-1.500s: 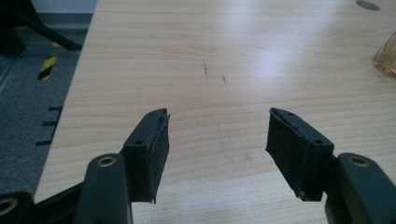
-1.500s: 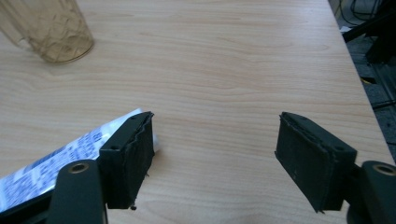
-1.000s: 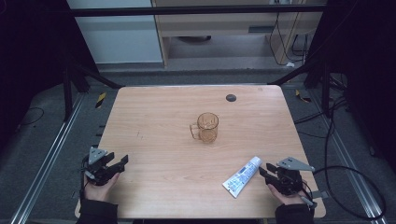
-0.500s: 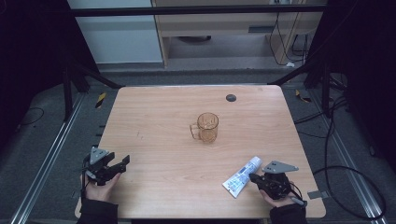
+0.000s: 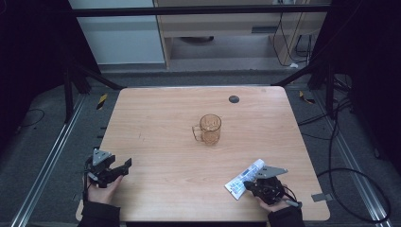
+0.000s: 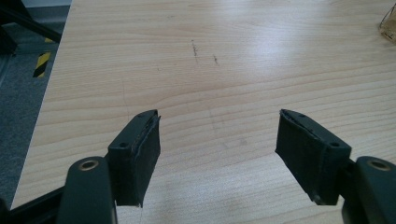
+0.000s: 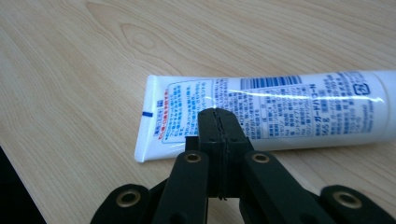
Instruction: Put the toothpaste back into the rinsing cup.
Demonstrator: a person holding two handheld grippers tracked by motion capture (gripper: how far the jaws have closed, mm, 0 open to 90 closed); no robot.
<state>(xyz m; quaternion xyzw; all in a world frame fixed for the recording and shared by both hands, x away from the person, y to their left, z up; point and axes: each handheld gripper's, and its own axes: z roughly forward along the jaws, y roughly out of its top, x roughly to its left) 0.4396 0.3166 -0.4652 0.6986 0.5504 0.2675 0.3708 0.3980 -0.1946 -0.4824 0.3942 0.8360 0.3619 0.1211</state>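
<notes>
A white toothpaste tube (image 5: 244,178) with blue print lies flat near the table's front right. In the right gripper view the tube (image 7: 289,109) stretches across, its crimped end to the left. My right gripper (image 5: 253,185) is shut, its jaws pressed together with nothing between them, and its tips (image 7: 218,115) sit over the tube's near side. Far from the tube, my left gripper (image 5: 124,165) rests at the front left corner with its jaws wide open (image 6: 217,135) over bare wood. A clear amber mug (image 5: 209,129) stands upright mid-table.
The wooden table (image 5: 156,123) has a small dark round disc (image 5: 233,99) near its back edge. The mug's edge (image 6: 390,23) shows at the top right of the left gripper view. Dark frame rails and cables surround the table.
My right gripper has slid left from the front right edge up to the tube. The left gripper, the mug and the tube have stayed where they were.
</notes>
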